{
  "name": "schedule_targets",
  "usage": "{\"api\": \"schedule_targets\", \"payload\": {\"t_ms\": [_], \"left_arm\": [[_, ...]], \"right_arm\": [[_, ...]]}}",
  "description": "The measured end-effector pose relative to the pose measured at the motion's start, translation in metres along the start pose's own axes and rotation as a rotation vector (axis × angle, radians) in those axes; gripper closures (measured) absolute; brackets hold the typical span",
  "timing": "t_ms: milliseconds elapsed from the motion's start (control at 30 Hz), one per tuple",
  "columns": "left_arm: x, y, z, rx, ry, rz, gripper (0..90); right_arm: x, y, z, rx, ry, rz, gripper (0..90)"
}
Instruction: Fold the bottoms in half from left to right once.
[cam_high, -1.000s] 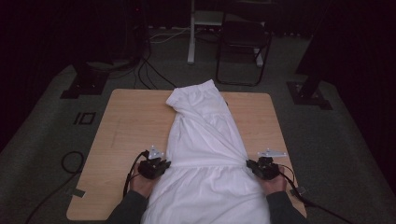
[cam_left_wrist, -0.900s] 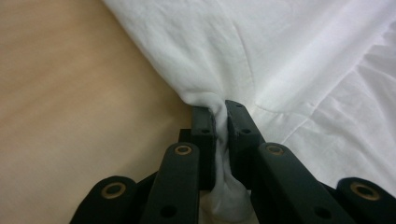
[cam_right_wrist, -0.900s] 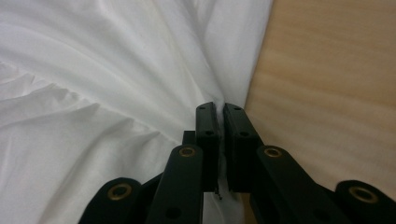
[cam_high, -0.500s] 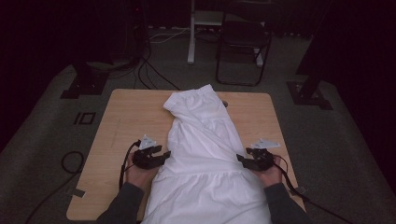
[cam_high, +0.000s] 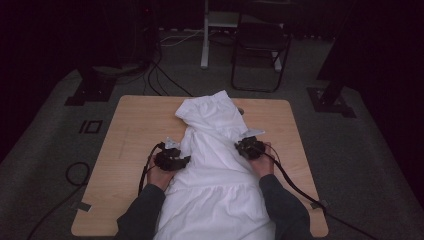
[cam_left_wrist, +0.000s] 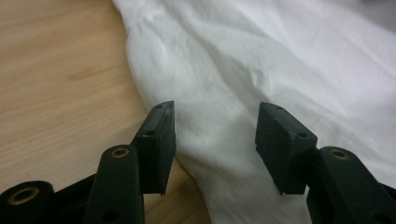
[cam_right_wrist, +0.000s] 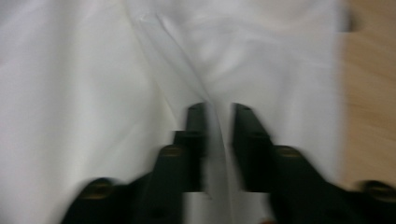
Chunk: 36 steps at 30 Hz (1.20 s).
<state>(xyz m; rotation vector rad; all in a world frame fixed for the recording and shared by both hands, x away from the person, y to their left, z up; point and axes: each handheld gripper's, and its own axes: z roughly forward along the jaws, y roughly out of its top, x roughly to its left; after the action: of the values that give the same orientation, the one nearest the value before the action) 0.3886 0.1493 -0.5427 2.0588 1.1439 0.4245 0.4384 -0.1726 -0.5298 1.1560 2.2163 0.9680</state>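
From the high view, a white garment (cam_high: 215, 165) lies lengthwise down the middle of the wooden bench (cam_high: 130, 135), its narrow end toward the far side and its wide end spilling over the near edge between the person's sleeves. The left gripper (cam_high: 181, 161) sits at the cloth's left edge and the right gripper (cam_high: 246, 148) at its right edge, one on each side so the fabric can be worked evenly.

In the left gripper view, the left gripper (cam_left_wrist: 215, 133) stands released, its jaws apart with the garment's (cam_left_wrist: 280, 60) edge lying loose between them and bare bench (cam_left_wrist: 60, 84) to the left; no pad presses on cloth.

In the right gripper view, blurred, the right gripper (cam_right_wrist: 217, 144) has just been closing and is clenched on a raised fold of the garment (cam_right_wrist: 93, 93), probably to draw that side inward.
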Motion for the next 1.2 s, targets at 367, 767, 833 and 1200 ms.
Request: {"api": "schedule_targets", "payload": {"t_ms": [367, 767, 833, 1200], "left_arm": [[0.011, 0.003, 0.002, -0.008, 0.030, -0.031, 47.4], [0.017, 0.021, 0.037, 0.017, 0.011, -0.013, 78.0], [0.016, 0.018, 0.033, 0.024, 0.003, -0.006, 86.1], [-0.005, -0.036, -0.012, 0.002, -0.084, -0.025, 86.6]], "right_arm": [[-0.046, -0.026, 0.002, 0.011, -0.104, 0.196, 89.2], [-0.049, -0.036, 0.010, 0.024, -0.058, 0.219, 87.2], [-0.048, -0.038, 0.008, 0.030, -0.057, 0.220, 87.5], [-0.022, -0.082, -0.041, 0.023, 0.002, 0.150, 88.2]]}}
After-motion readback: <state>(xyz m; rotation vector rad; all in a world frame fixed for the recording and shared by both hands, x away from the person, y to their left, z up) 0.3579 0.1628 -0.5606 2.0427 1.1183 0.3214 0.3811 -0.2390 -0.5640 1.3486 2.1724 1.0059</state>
